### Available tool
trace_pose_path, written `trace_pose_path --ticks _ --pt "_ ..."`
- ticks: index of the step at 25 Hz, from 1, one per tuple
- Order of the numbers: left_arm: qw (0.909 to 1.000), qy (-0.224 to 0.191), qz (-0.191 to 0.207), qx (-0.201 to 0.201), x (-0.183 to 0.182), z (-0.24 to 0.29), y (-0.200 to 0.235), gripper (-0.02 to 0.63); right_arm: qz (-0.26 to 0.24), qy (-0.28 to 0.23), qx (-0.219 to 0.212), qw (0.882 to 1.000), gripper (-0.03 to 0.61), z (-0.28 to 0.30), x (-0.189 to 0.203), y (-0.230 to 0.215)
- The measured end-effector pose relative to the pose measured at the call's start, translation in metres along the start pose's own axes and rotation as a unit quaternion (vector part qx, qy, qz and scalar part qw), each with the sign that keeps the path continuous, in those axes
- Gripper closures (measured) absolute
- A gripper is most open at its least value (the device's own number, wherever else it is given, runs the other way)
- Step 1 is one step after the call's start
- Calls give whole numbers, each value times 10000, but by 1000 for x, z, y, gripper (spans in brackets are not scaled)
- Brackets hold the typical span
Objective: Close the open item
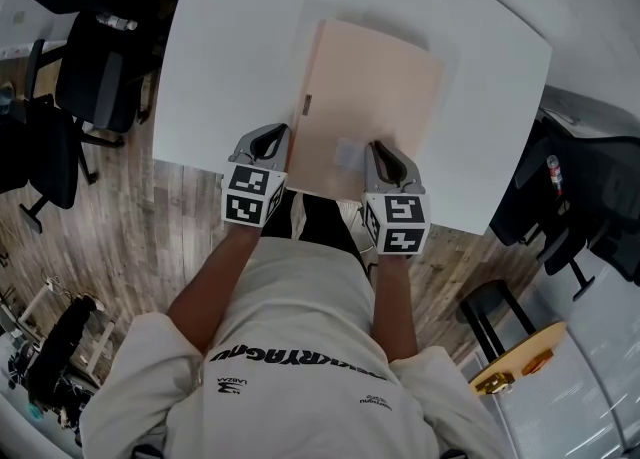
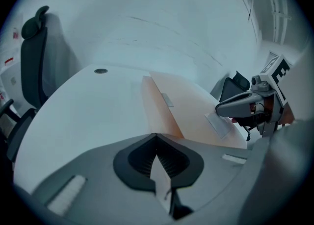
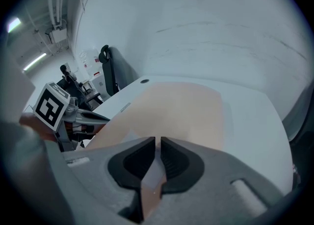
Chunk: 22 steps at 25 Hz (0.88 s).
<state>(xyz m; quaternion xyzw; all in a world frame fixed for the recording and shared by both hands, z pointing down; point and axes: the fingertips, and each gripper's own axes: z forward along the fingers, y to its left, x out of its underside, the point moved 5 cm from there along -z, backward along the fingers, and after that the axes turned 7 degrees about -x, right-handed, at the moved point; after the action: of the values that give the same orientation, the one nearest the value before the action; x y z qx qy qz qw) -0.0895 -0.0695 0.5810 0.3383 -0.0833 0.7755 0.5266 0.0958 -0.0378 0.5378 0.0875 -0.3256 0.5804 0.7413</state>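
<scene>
The left tongs [image 2: 156, 137] are pressed together on nothing, just beside the near left corner of the peach folder [image 1: 375, 87]. The right tongs [image 3: 158, 143] show only a slit, empty, over its near end. The folder lies flat on the desk [image 1: 230, 57], its cover seemingly down. It is probably light, bendy card, best pressed flat or taken by a free edge. Its pale label [image 1: 350, 154] is unreadable.
</scene>
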Motion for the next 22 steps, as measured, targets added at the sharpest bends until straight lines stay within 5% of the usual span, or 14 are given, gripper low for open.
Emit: trace_pose_path --ticks 22 --pt "10000 25 10 -17 0 5 1 615 32 248 -84 9997 545 9 4 -1"
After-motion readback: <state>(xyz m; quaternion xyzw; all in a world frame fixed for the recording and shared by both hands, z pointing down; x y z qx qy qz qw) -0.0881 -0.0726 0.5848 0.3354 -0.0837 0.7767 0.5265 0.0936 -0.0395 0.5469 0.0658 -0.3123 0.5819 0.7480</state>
